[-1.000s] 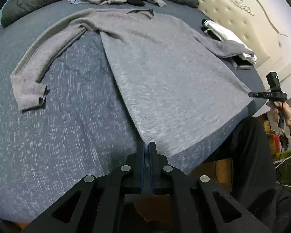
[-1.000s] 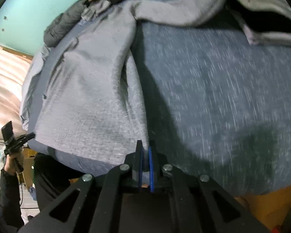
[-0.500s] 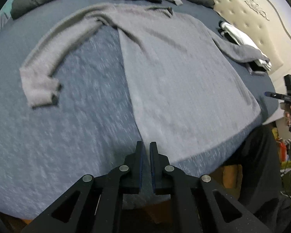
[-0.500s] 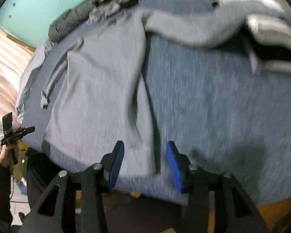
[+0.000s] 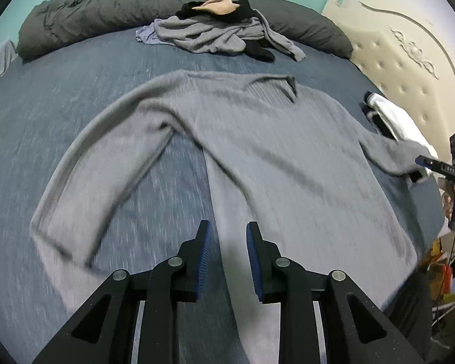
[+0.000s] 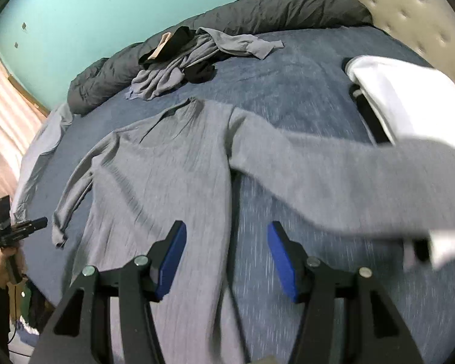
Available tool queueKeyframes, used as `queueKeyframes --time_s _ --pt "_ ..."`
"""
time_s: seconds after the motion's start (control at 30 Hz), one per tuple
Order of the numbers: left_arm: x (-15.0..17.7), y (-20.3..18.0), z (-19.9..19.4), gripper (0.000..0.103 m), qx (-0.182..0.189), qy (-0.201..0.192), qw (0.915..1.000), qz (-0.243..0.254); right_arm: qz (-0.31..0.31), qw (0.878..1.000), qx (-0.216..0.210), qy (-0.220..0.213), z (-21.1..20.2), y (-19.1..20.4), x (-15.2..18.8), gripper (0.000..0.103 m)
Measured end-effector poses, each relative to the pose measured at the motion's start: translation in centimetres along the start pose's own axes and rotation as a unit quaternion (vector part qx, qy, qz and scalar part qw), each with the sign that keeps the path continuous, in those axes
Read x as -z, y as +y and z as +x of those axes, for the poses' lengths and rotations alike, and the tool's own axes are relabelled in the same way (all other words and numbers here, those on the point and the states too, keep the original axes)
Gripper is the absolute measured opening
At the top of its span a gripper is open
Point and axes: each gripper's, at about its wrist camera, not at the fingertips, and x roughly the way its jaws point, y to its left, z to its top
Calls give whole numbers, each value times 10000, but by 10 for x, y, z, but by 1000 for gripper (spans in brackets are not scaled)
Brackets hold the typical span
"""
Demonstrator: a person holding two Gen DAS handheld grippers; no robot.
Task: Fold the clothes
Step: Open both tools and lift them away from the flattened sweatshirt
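Observation:
A grey long-sleeved sweater [image 5: 273, 157] lies spread flat on the blue bed [image 5: 75, 97], collar toward the far side, hem toward me. Its left sleeve [image 5: 91, 182] stretches out to the left. Its right sleeve [image 6: 348, 176] runs out over folded clothes. My left gripper [image 5: 226, 233] is open and empty above the hem's left side edge. My right gripper [image 6: 227, 236] is open and empty above the sweater's [image 6: 166, 176] right side edge. Each gripper also shows in the other's view, the right [image 5: 439, 166] and the left [image 6: 18, 230].
A heap of grey and black clothes [image 5: 221, 30] lies at the far side against a dark duvet roll [image 5: 106, 9]. Folded white and black garments [image 6: 403, 100] sit at the right by the padded headboard [image 5: 409, 54]. The bed's near edge lies below the grippers.
Both grippers were shut on the sweater's hem corners a second ago; both have opened and let go. Both have lifted and tilted up, so more of the bed shows.

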Motion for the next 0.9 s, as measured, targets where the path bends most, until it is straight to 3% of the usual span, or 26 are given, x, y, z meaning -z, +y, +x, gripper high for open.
queueKeyframes --time_s 0.07,0.13,0.17,0.33,0.63,0.9 --pt "-25 6 19 28 -3 16 10000 -38 -43 10000 26 -34 22 2 -18 56" --pt "-51 10 39 40 -17 24 10000 -32 -125 9999 13 -15 42 4 -39 56" --pt "-63 12 50 41 -28 25 10000 -14 -169 9999 10 -6 52 6 -49 56" --pt "-118 9 96 42 -82 39 9998 195 -546 9983 203 71 104 13 -92 56" --pt "-193 16 172 47 -111 20 9997 231 -798 9968 60 34 186 49 -160 57" --pt "-243 -17 229 50 -97 83 9987 485 -943 9953 122 170 249 84 -195 57"
